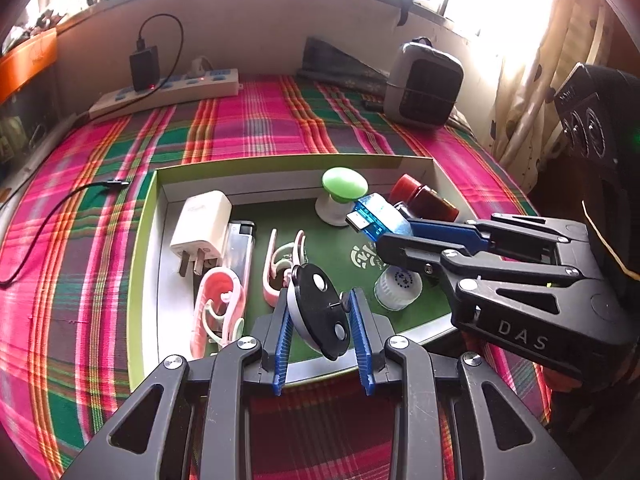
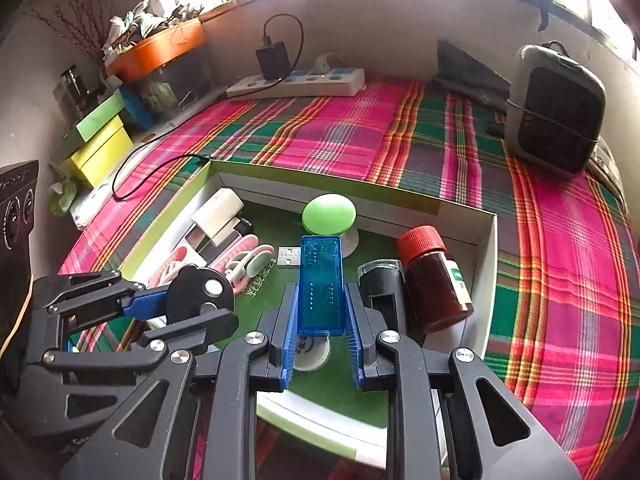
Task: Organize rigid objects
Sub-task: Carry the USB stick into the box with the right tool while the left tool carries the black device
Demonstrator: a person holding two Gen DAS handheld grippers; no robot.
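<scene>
Blue USB stick [image 2: 322, 284] clamped in right claw [image 2: 320, 320] | over box [image 2: 486, 280]

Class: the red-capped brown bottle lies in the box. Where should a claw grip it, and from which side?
Grip the bottle across its round body, coming from above. It lies on its side between the black lighter and the box wall, leaving little room sideways.

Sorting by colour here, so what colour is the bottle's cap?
Red. The bottle's cap shows best in the right wrist view.
</scene>
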